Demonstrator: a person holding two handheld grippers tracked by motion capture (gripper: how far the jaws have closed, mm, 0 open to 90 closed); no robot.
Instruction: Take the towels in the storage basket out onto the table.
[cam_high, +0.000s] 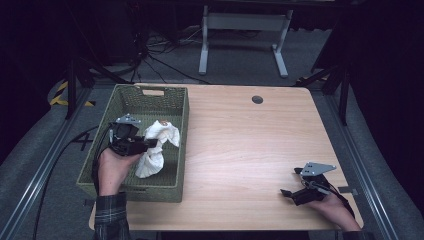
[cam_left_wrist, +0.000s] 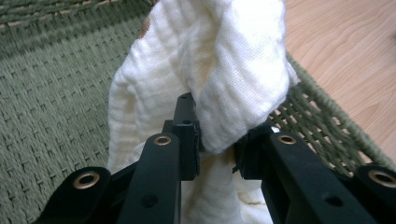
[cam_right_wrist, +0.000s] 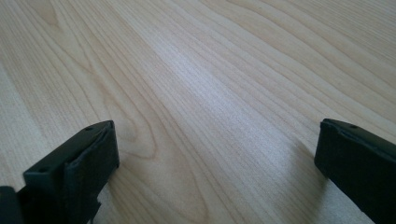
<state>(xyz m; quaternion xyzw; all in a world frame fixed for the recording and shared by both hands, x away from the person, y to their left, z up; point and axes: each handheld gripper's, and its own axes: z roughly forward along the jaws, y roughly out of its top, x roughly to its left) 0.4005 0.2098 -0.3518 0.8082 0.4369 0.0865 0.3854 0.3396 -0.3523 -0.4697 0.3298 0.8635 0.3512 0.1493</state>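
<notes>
Here the left tongs (cam_left_wrist: 217, 140) pinch a fold of the white cloth (cam_high: 156, 145), holding it bunched above the green woven basket (cam_high: 172, 187), likely to lift it out. The right tongs (cam_high: 292, 192) rest spread and empty low over the bench (cam_high: 240, 150), out of the way.

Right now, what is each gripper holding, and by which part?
Left gripper pinches a bunched fold of the white cloth above the basket; right gripper holds nothing.

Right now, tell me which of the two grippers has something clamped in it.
The left gripper, over the green basket, is shut on the white cloth. The right gripper is open above the bare table.
</notes>
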